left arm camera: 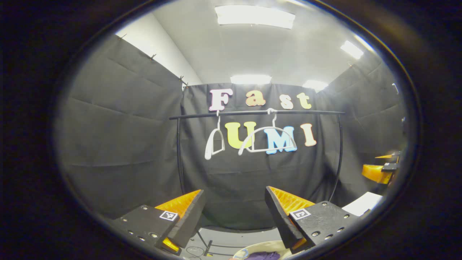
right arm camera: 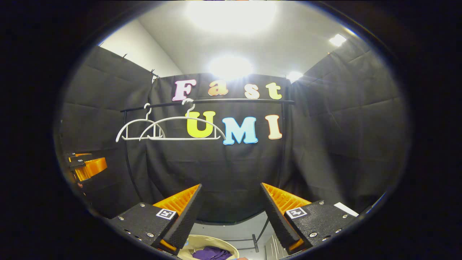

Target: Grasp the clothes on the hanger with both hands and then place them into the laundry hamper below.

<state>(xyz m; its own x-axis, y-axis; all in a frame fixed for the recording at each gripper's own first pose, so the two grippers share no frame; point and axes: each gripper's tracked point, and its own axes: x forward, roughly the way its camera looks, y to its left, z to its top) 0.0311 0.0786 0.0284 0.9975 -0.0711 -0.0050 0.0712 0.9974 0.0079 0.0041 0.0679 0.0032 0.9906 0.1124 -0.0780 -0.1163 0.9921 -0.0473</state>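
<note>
Two bare white hangers (left arm camera: 267, 141) (right arm camera: 182, 128) hang on the black rail (left arm camera: 252, 113) at the back. Purple clothes (right arm camera: 211, 253) (left arm camera: 265, 256) lie in the cream laundry hamper (right arm camera: 202, 242) (left arm camera: 252, 249) below, at the bottom edge of both views. My left gripper (left arm camera: 234, 202) is open above the hamper with nothing between its fingers. My right gripper (right arm camera: 231, 198) is open too, also empty, above the hamper. The right gripper (left arm camera: 379, 169) appears at the far right of the left gripper view. At the far left of the right gripper view is the left gripper (right arm camera: 85, 166).
The black rack's curved legs (left arm camera: 179, 155) (right arm camera: 128, 159) run down to a grey floor (left arm camera: 223, 240). A white sheet (left arm camera: 362, 203) lies at the lower right. Black cloth walls enclose the booth on three sides.
</note>
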